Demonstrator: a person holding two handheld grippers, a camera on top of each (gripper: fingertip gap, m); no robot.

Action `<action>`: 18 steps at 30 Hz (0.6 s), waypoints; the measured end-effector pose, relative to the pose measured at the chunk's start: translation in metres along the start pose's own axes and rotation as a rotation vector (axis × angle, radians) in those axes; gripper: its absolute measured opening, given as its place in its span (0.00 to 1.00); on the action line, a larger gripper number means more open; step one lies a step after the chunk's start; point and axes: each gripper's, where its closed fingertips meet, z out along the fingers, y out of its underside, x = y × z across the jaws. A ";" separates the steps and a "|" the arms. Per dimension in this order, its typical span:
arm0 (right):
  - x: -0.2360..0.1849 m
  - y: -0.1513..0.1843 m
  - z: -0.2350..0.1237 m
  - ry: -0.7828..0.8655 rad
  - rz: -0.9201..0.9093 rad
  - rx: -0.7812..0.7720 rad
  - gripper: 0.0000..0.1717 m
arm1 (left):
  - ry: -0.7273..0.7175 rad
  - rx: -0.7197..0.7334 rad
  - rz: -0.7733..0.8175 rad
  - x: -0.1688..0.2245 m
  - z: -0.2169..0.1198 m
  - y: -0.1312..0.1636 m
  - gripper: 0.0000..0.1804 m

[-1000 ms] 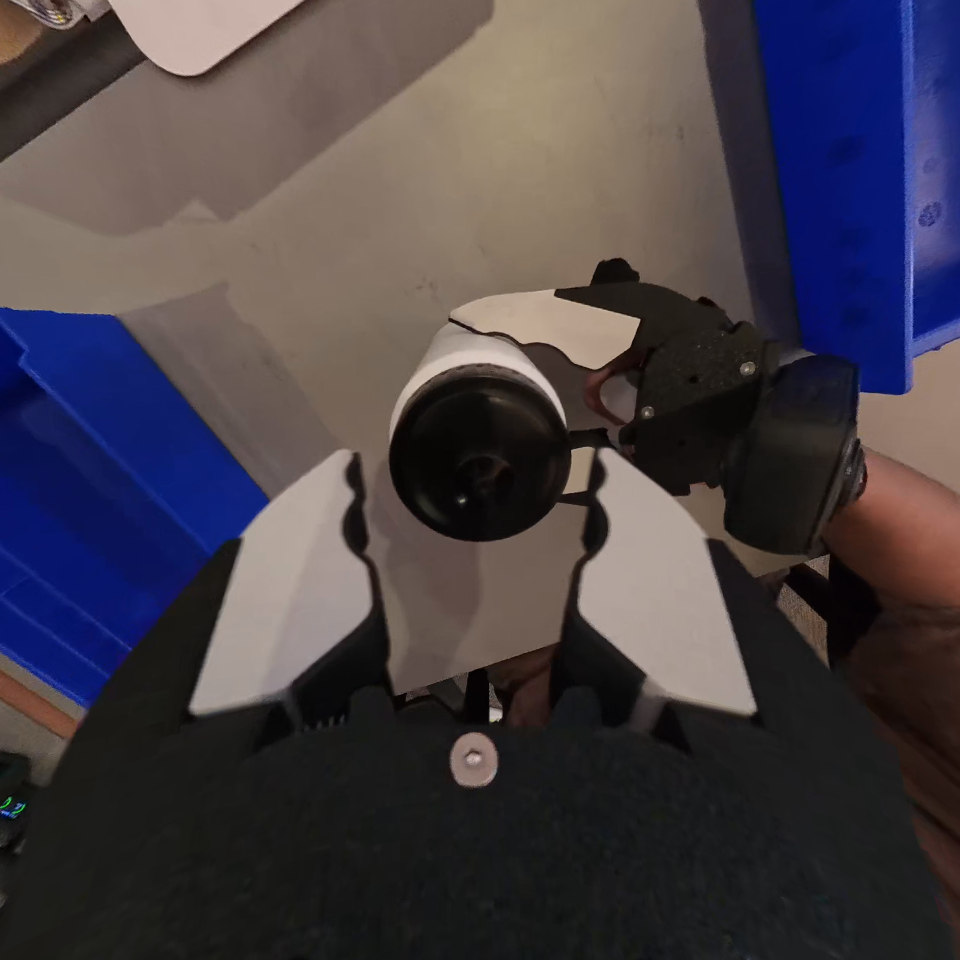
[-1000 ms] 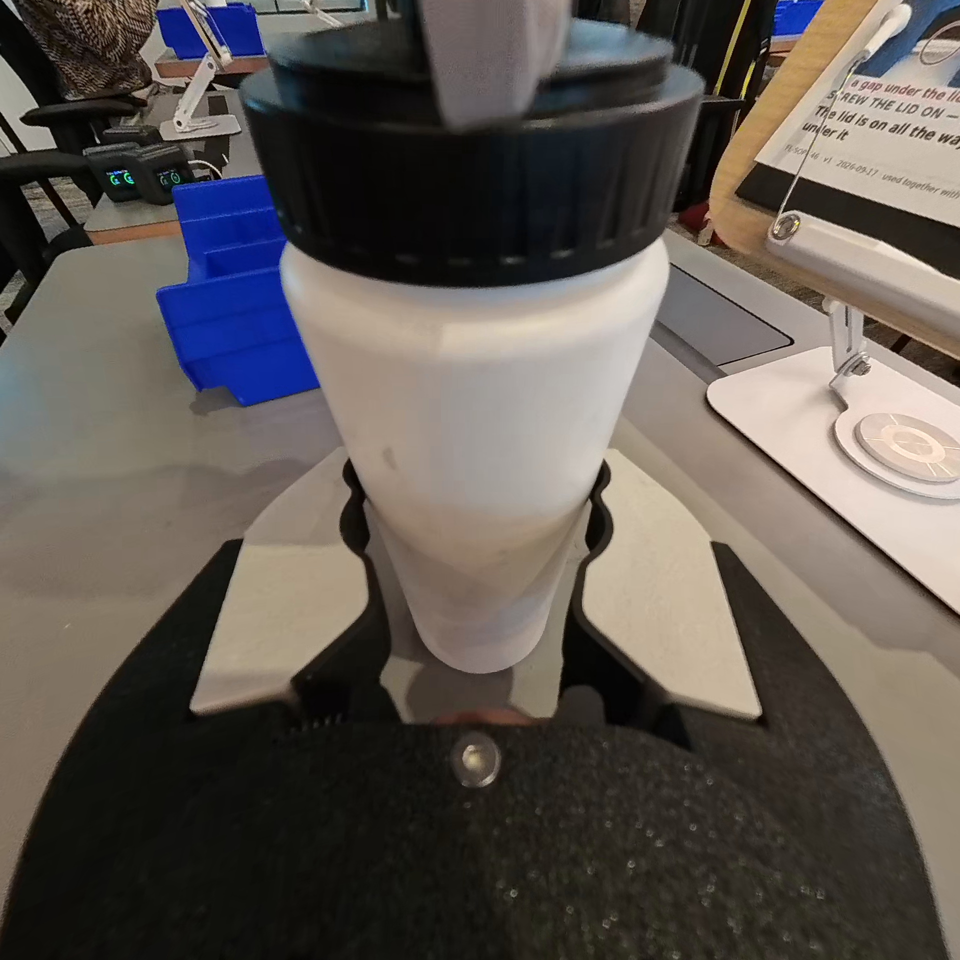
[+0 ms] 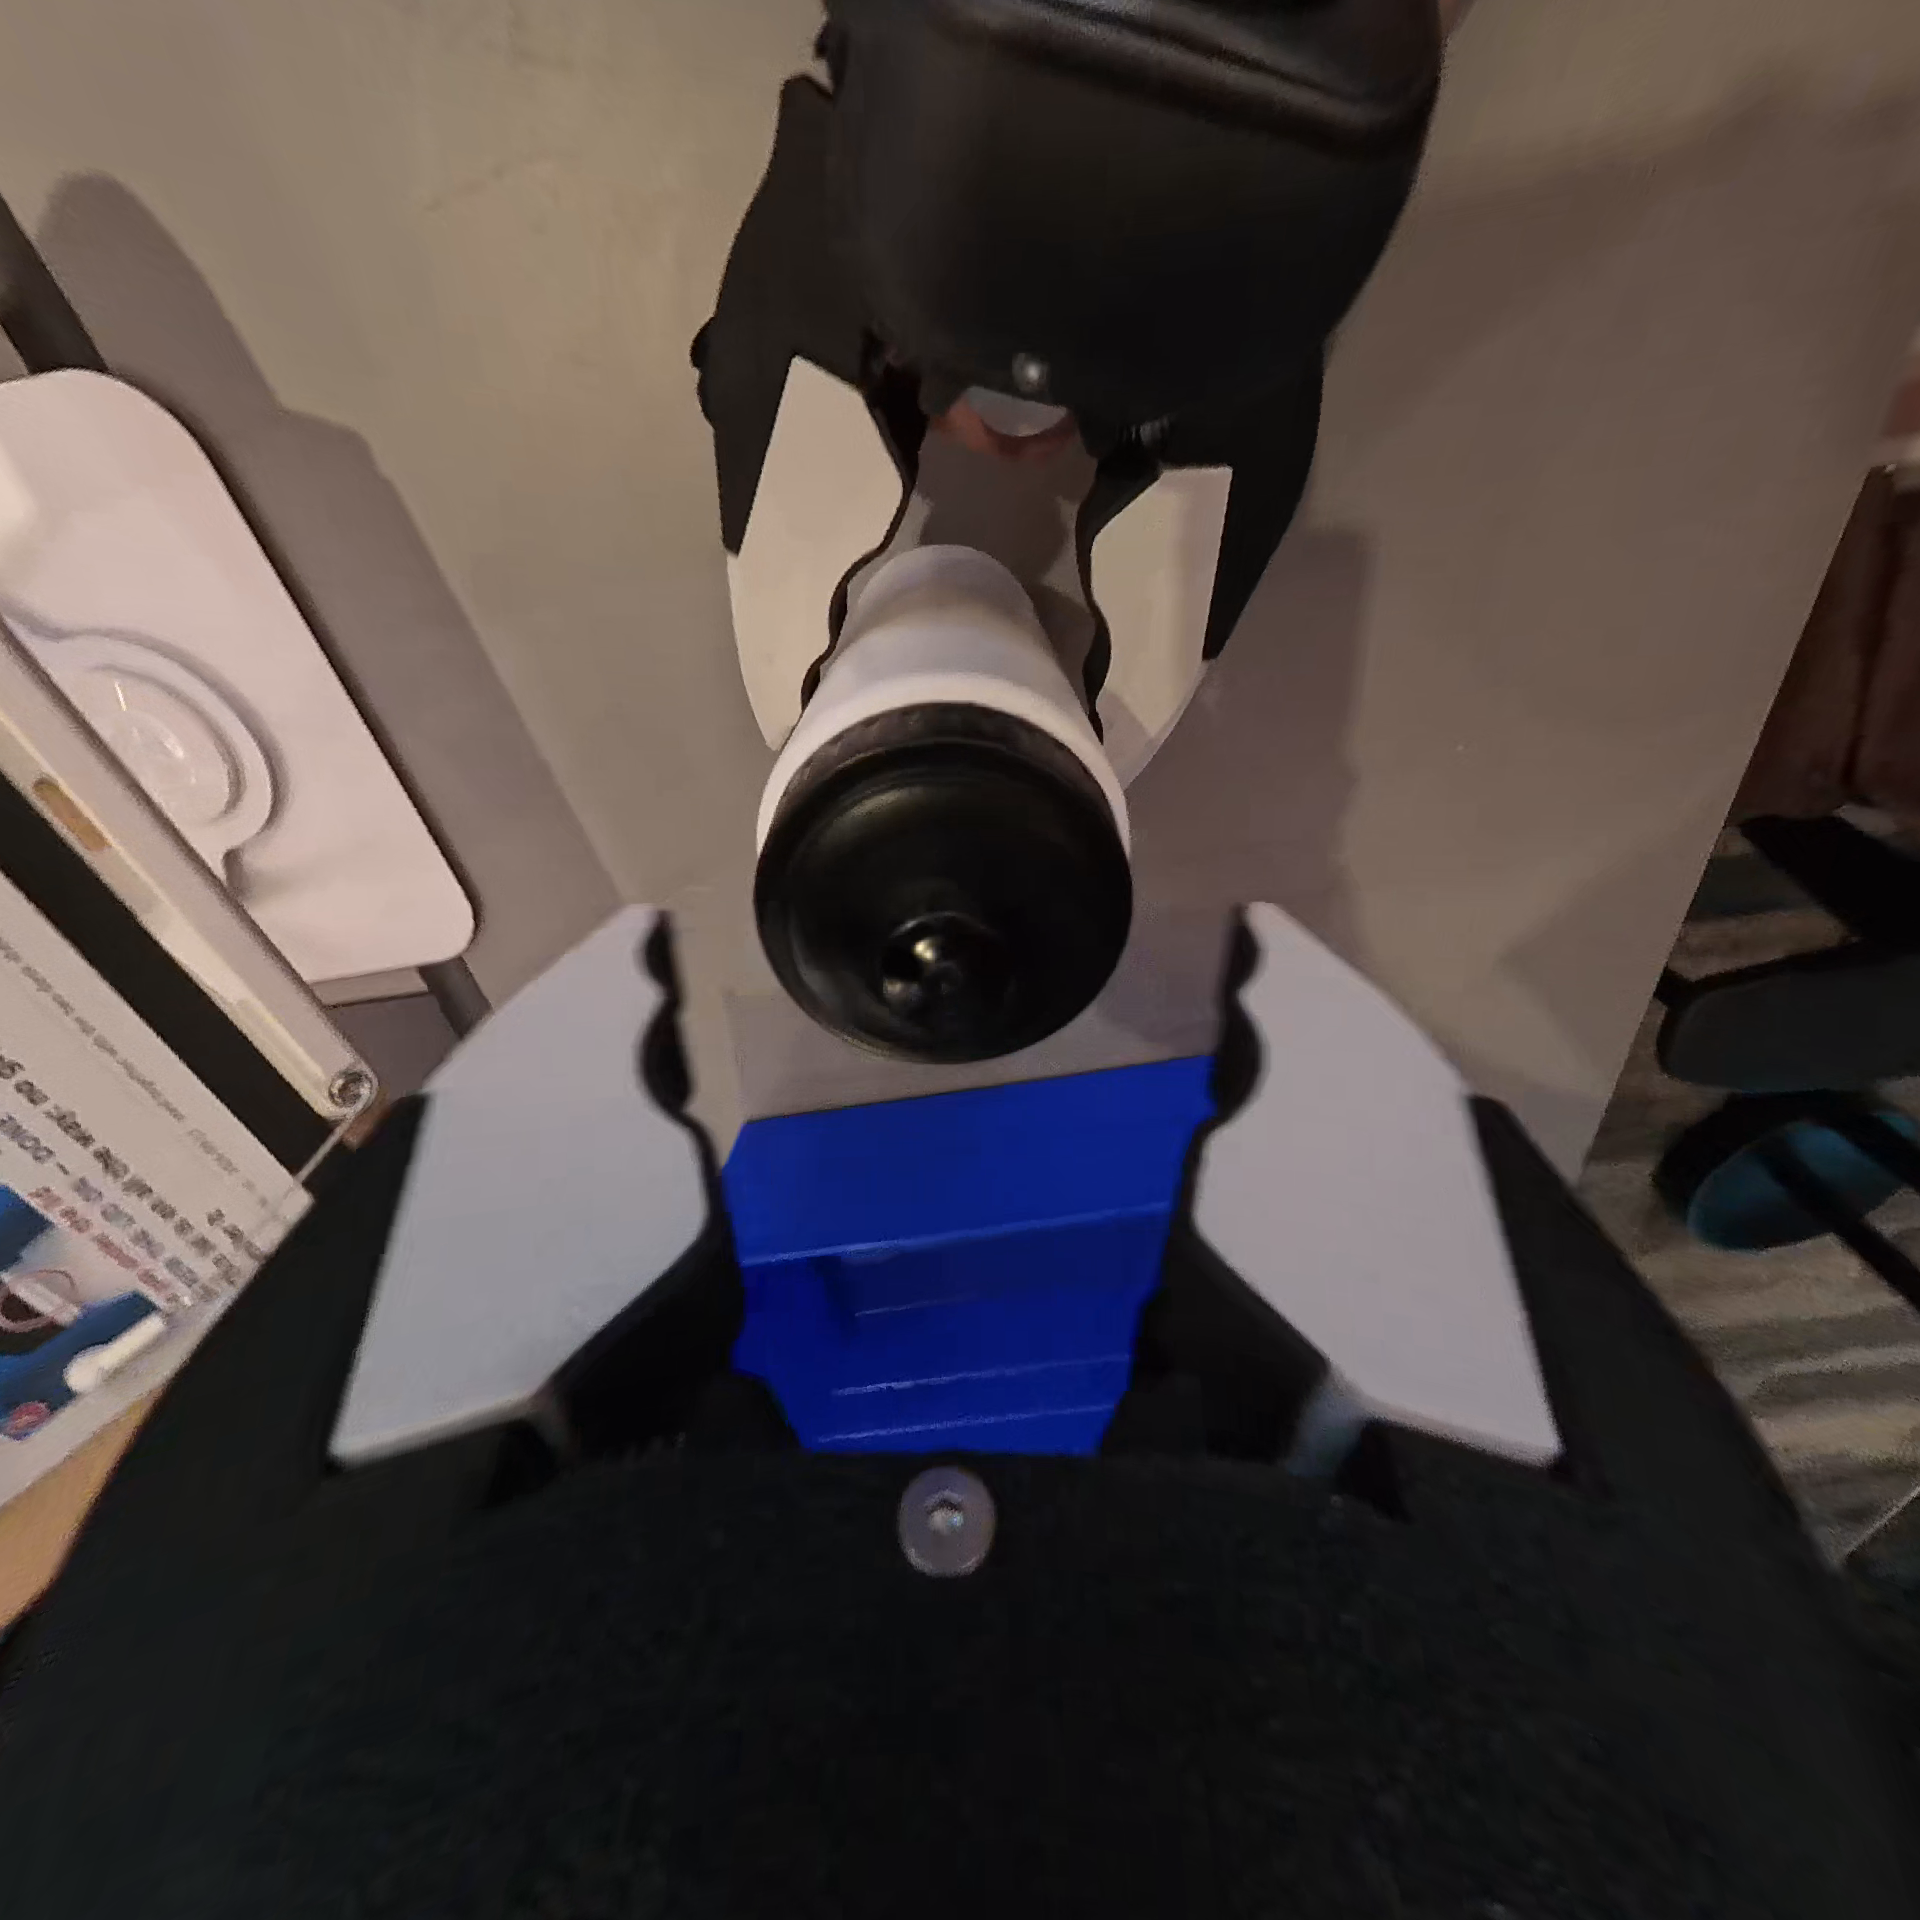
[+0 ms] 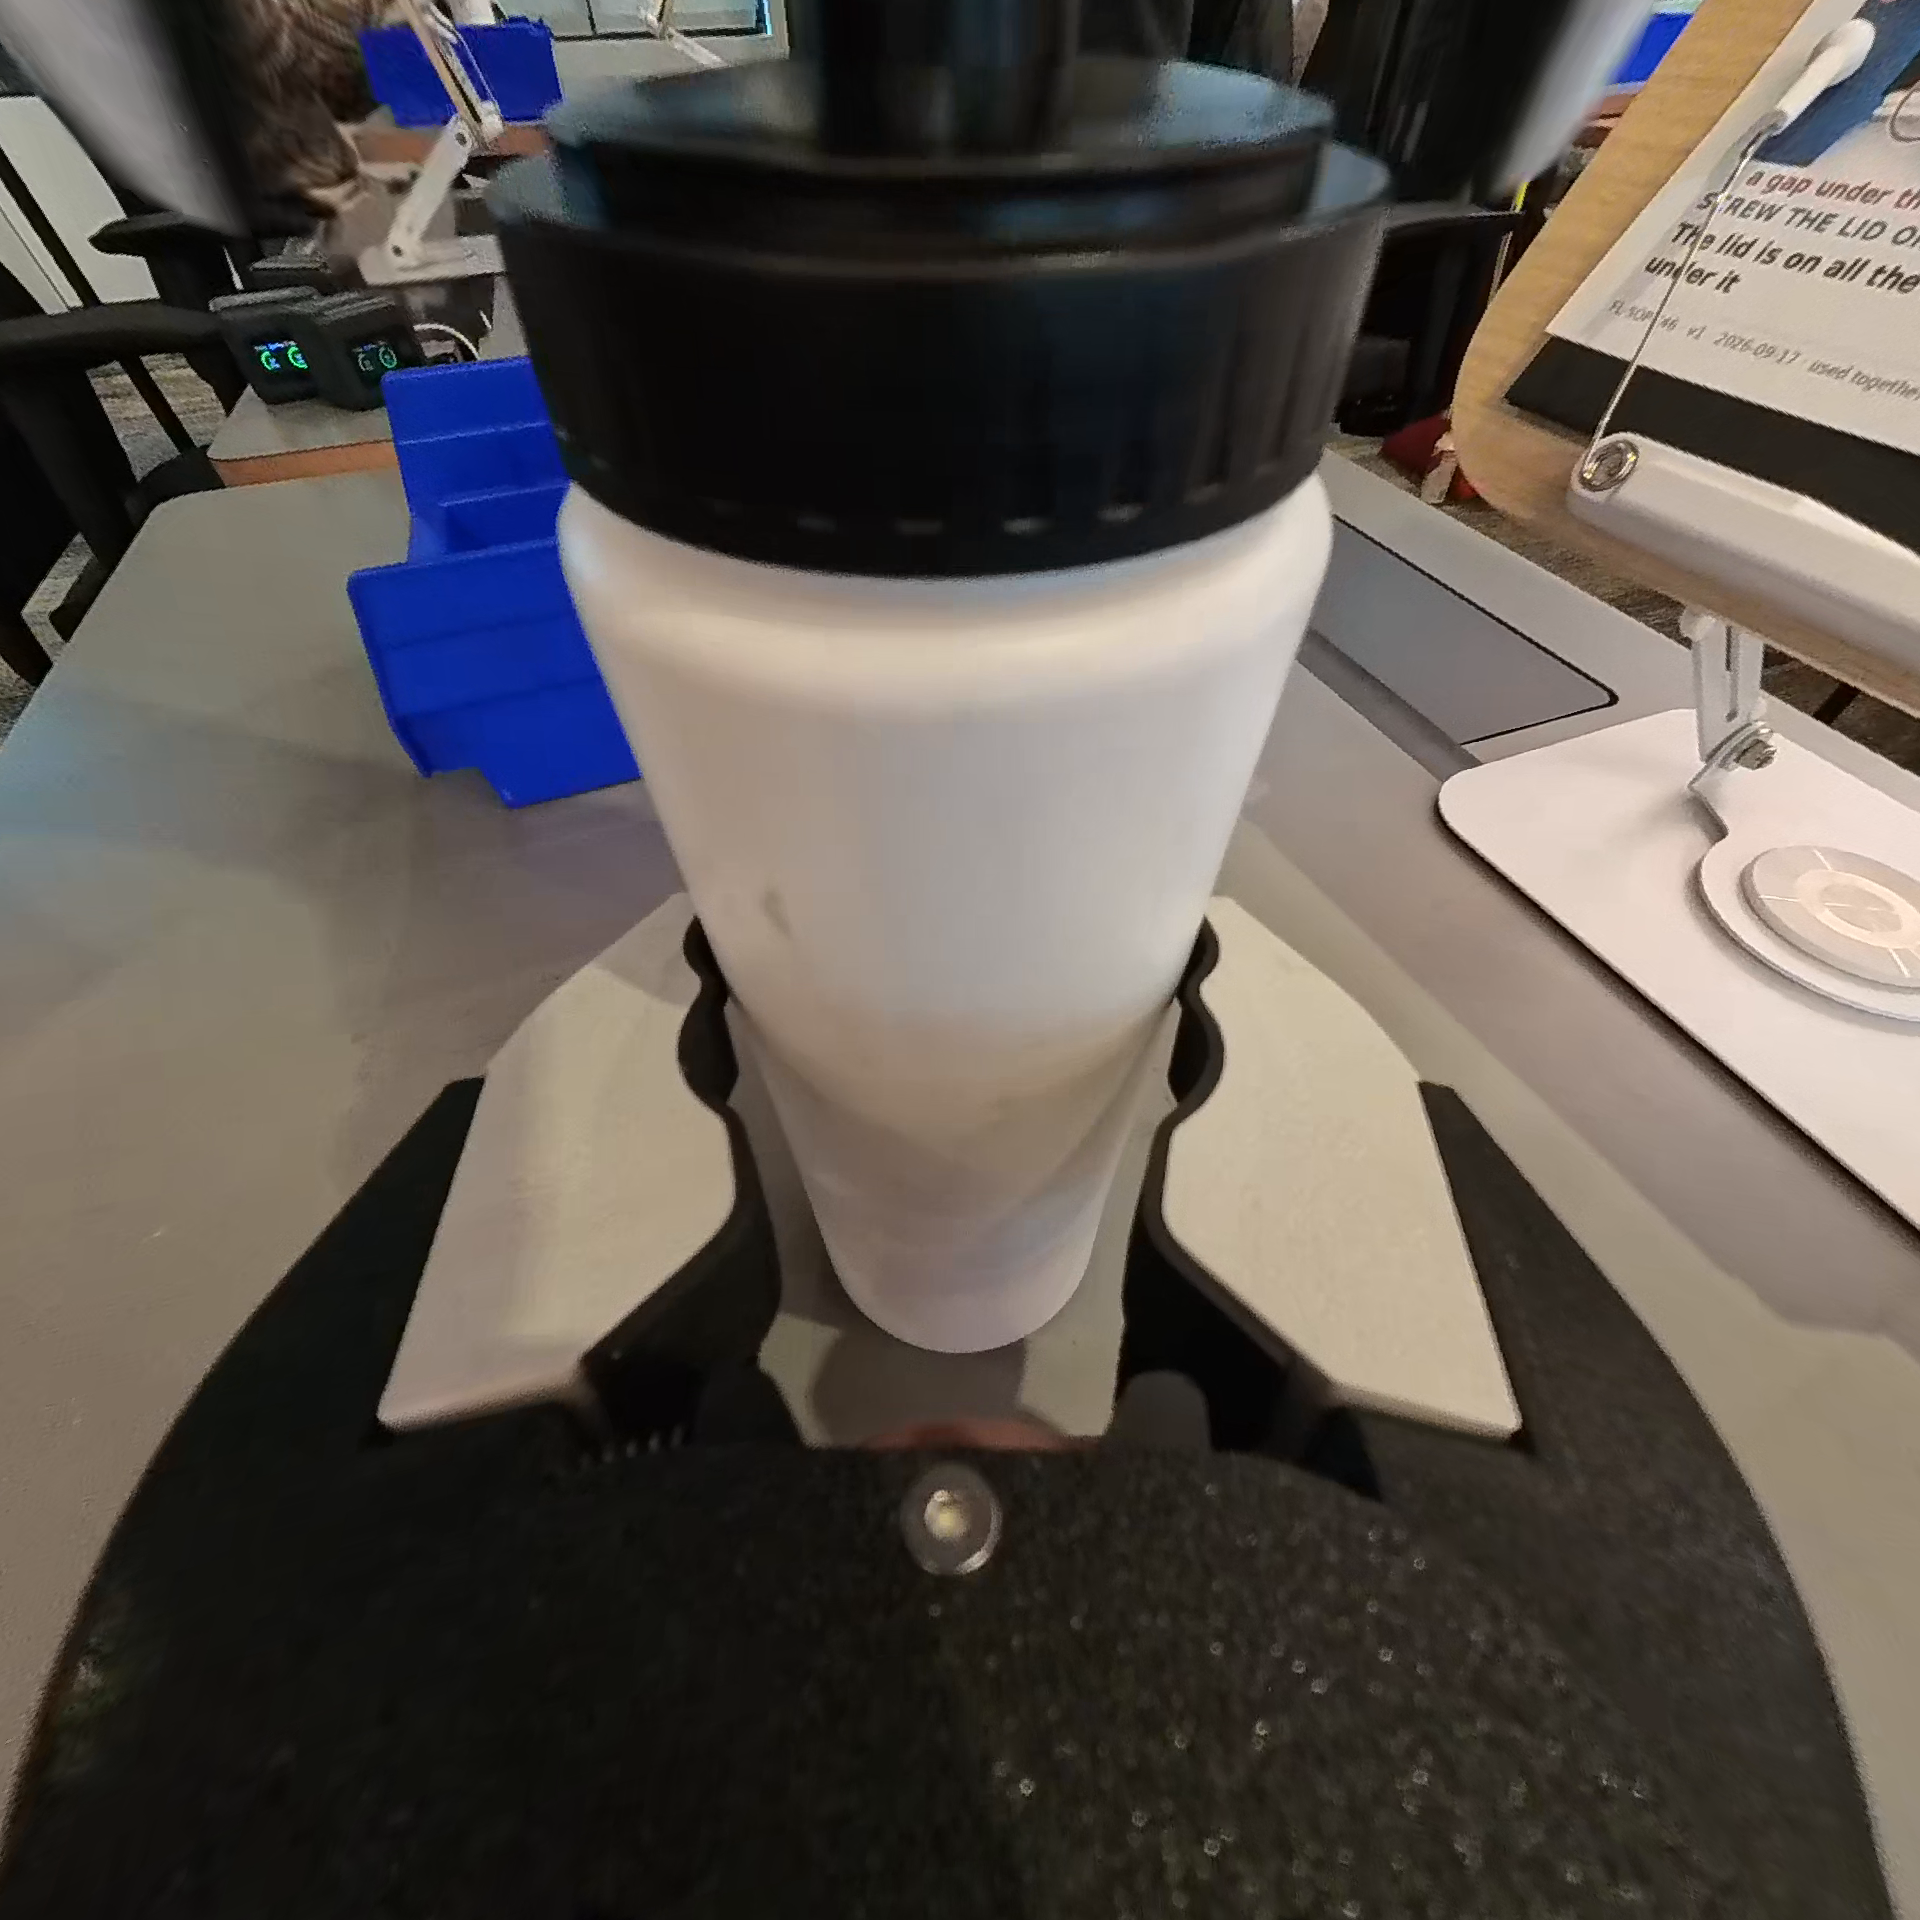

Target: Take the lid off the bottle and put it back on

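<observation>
A white bottle (image 4: 935,779) with a black screw lid (image 4: 935,364) stands upright on the grey table (image 4: 208,831). My right gripper (image 4: 945,966) is shut on the bottle's lower body, with both pads pressed against it. In the left wrist view I look straight down on the lid (image 3: 940,883), with the bottle (image 3: 935,644) and the right gripper (image 3: 961,675) beyond it. My left gripper (image 3: 951,914) is open wide above the lid, with a clear gap on each side. Its blurred fingers (image 4: 114,114) show at the top of the right wrist view.
A blue bin (image 4: 488,644) stands on the table behind and left of the bottle; it also shows in the left wrist view (image 3: 966,1247). A white stand base (image 4: 1662,883) carrying a wooden board with a page (image 4: 1766,260) is on the right. Chairs stand past the table's edge.
My left gripper has turned about a quarter turn over the lid and its jaws now stand wider apart, clear of the lid. The right gripper keeps hold of the bottle in the same place.
</observation>
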 end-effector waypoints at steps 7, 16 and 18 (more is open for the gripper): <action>0.000 0.000 0.000 0.005 0.000 -0.003 0.49 | 0.089 0.148 -0.622 0.017 -0.020 -0.011 0.53; 0.000 0.000 0.000 0.007 0.000 -0.010 0.49 | 0.029 0.139 -1.338 0.003 -0.004 0.001 0.35; 0.000 0.000 0.000 0.006 0.000 -0.010 0.49 | 0.002 0.145 -1.357 -0.002 -0.004 -0.005 0.36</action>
